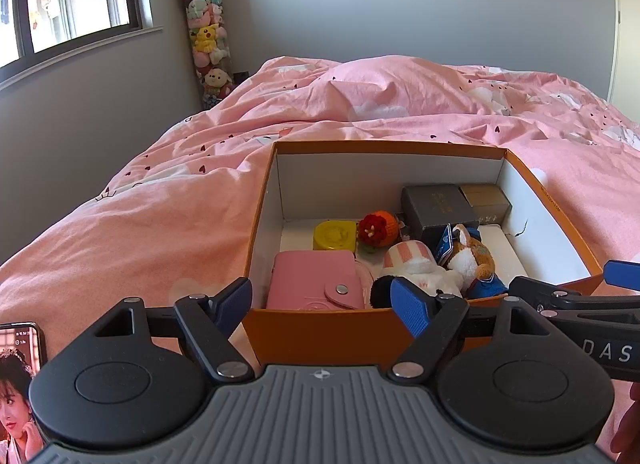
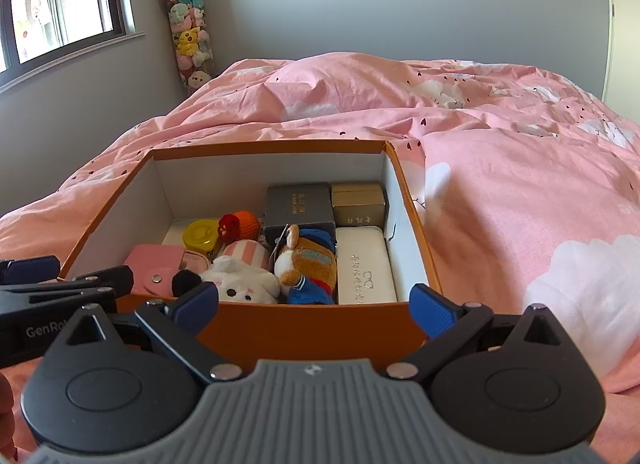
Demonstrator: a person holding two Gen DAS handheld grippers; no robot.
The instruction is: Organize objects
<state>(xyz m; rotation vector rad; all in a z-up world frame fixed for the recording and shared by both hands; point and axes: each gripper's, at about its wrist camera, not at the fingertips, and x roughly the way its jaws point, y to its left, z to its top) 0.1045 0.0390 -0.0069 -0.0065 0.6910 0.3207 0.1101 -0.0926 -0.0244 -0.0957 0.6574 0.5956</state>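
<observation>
Both grippers hover at the near wall of an open orange box (image 2: 304, 328) that sits on a bed with a pink duvet (image 2: 500, 168).

The left gripper (image 1: 324, 304) has its jaws spread wide and holds nothing. Its blue pads straddle the near left corner of the box: one fingertip (image 1: 236, 296) lies outside the left wall over the duvet, the other (image 1: 412, 306) stands over the near wall at the rim. Whether either pad touches the cardboard cannot be told.

The right gripper (image 2: 314, 304) is likewise released and empty, its jaws spread across most of the near wall. Its left pad (image 2: 200, 304) sits in front of the rim and its right pad (image 2: 434, 310) at the near right corner of the box.

Inside the box, seen from the right wrist view, a pink snap wallet (image 2: 156, 268) lies at 8 o'clock and a white plush (image 2: 244, 284) at 6 o'clock. A brown and blue plush (image 2: 310, 264) lies just right of it. A white glasses case (image 2: 366, 264) runs along the right wall at 4 o'clock. A yellow round case (image 2: 200, 238) and a crocheted orange and red toy (image 2: 236, 224) sit at 10 o'clock. A dark grey carton (image 2: 298, 206) and a gold carton (image 2: 358, 202) stand against the far wall between 12 and 2 o'clock.

A phone (image 1: 20, 384) with a lit screen lies on the duvet at 8 o'clock in the left wrist view, well apart from the box.
</observation>
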